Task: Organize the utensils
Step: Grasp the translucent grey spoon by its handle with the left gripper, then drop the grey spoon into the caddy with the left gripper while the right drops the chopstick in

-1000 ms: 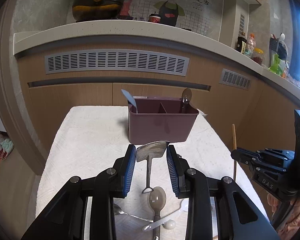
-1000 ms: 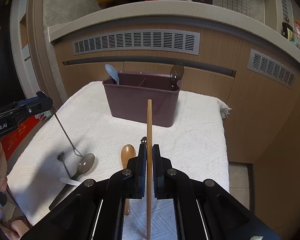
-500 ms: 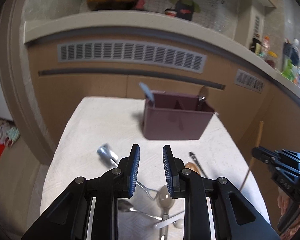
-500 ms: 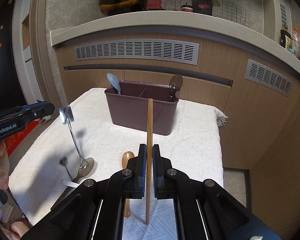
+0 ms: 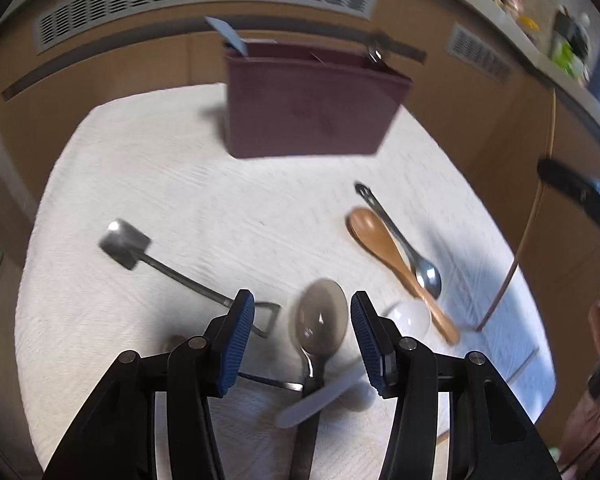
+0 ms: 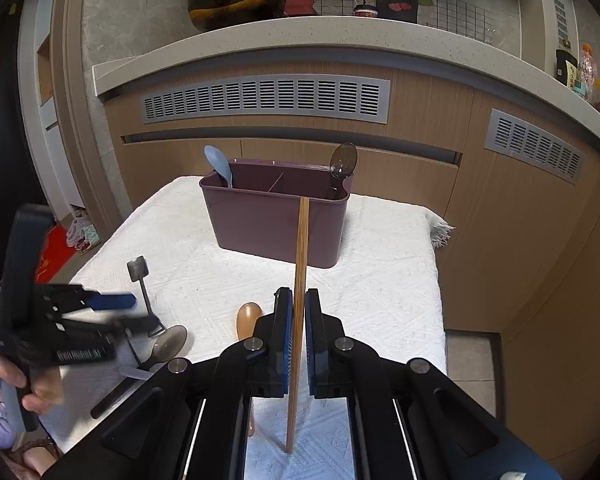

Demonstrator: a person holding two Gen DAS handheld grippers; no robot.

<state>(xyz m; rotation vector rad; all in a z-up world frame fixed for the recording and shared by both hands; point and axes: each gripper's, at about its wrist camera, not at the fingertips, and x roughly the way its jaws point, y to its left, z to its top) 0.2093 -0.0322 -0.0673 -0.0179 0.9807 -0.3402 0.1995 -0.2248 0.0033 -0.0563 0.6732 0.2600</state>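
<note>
Between the wide left gripper (image 5: 302,316) — blurred spoon (image 5: 320,322); right gripper (image 6: 298,312) clamps chopstick (image 6: 300,280).

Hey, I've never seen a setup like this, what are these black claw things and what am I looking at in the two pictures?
These are two hand-held grippers; a person holds one in each hand, and each carries a camera looking along its jaws.

In the left camera's view, the left gripper is open and empty above a grey spoon on the white cloth. Also lying there: a small metal spatula, a wooden spoon and a steel spoon.

In the right camera's view, the right gripper is shut on a wooden chopstick, held upright. Behind stands a maroon utensil holder, holding a blue spoon and a dark spoon.
</note>
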